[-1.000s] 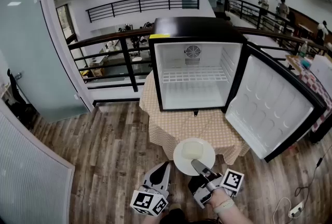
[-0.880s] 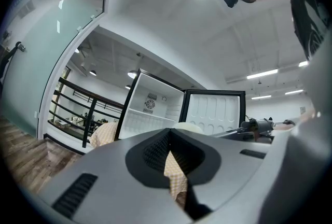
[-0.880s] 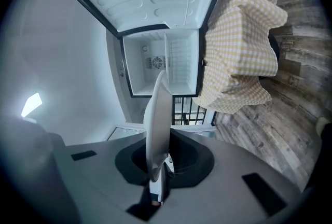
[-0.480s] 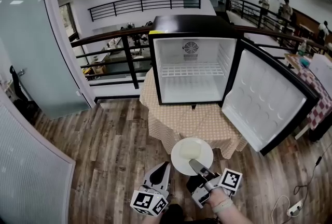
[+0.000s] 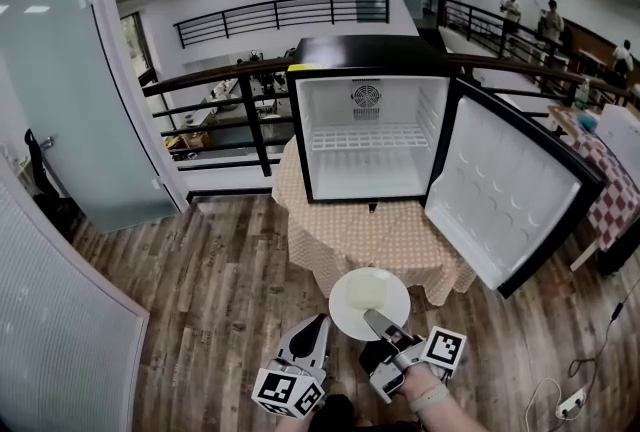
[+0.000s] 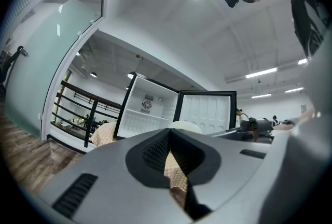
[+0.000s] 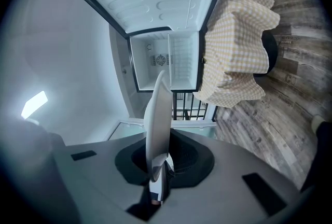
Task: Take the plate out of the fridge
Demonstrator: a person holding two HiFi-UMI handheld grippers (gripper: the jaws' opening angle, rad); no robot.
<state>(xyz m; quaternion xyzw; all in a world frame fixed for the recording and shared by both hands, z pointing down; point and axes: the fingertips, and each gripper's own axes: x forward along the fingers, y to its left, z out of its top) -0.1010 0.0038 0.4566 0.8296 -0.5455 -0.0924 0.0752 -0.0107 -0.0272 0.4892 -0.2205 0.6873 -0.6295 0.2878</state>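
A round white plate (image 5: 369, 300) hangs over the wooden floor just in front of the small table, outside the fridge. My right gripper (image 5: 386, 327) is shut on its near rim; in the right gripper view the plate (image 7: 157, 114) stands edge-on between the pads of the right gripper (image 7: 161, 166). The black mini fridge (image 5: 370, 125) stands on the table with its door (image 5: 508, 208) swung wide to the right; its white inside shows only a bare wire shelf. My left gripper (image 5: 313, 335) hovers beside the right one, shut and holding nothing, its jaws (image 6: 171, 137) pointing at the fridge.
The fridge rests on a round table with a checked cloth (image 5: 360, 240). Behind it runs a black railing (image 5: 245, 85). A glass door (image 5: 60, 90) stands at the left. Another checked table (image 5: 612, 182) sits far right, people (image 5: 511, 8) stand far back, and a power strip (image 5: 570, 406) lies on the floor.
The plate stays clamped in my right gripper at about the same spot. The view has shifted a little, so the fridge and table sit slightly farther left.
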